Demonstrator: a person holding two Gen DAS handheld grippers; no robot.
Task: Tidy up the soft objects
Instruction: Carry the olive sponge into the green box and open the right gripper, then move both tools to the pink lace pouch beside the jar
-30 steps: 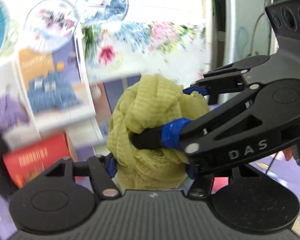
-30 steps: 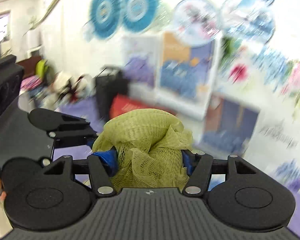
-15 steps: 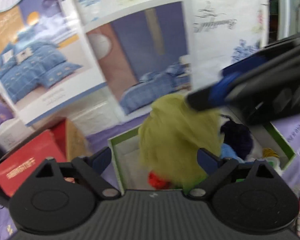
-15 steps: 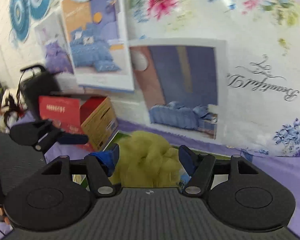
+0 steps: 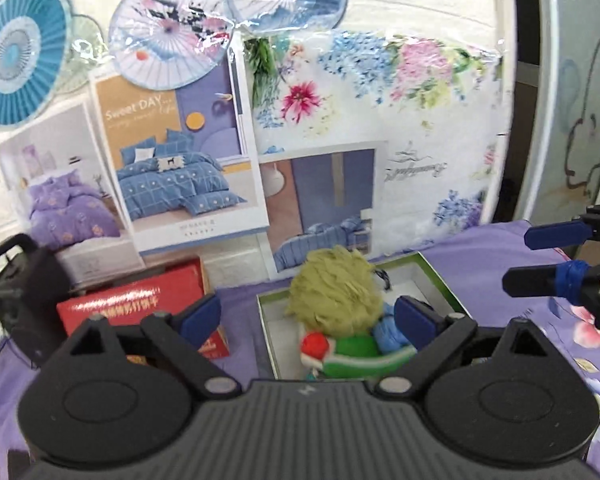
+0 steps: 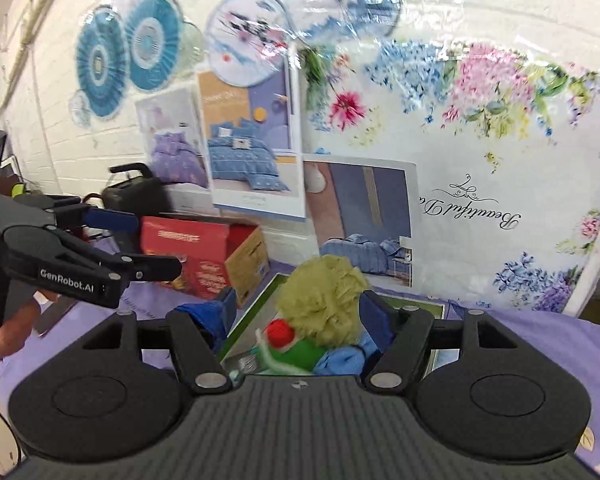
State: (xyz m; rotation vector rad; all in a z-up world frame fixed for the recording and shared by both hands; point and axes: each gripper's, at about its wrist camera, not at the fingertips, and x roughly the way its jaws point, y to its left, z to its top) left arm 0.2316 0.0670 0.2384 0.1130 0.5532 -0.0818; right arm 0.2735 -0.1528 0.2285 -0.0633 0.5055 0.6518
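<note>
Mesh sponge (image 5: 334, 286) atop toys in green box (image 5: 440, 280); left gripper (image 5: 312, 314) wide, empty. Right view: right gripper (image 6: 296, 312) just opened, released sponge (image 6: 320, 296). Perched high; could roll out.

The left tongs (image 5: 308, 316) stood wide apart, gripping nothing. The right tongs (image 6: 296, 312) had just been opening, pads clear of anything, angled downward; both sat side by side.
</note>
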